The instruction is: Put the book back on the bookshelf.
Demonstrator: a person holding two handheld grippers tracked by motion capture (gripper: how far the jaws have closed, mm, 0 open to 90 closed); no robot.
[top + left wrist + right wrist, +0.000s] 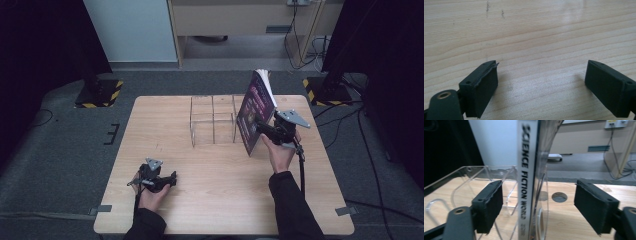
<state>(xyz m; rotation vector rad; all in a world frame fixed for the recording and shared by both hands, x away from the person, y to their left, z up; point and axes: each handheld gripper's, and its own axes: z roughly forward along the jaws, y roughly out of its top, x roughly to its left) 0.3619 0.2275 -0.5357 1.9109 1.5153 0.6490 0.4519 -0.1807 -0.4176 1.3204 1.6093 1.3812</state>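
A book (256, 112) with a dark purple cover stands on edge at the right end of a clear acrylic rack (212, 120), tipped over to the right. In the right gripper view its white spine (526, 170) reads "SCIENCE FICTION WORLD". My right gripper (263, 126) is open, with one jaw on each side of the spine (539, 195) and a gap on both sides. The rack's clear walls (474, 177) show behind the left jaw. My left gripper (169, 179) lies low over the table's near left part. It is open with only bare wood between its jaws (542, 72).
The wooden table (210, 200) has a round hole (559, 197) behind the book. Black stands with yellow-striped bases (99, 92) sit on the floor off both far corners. Cables (370, 150) run along the floor to the right.
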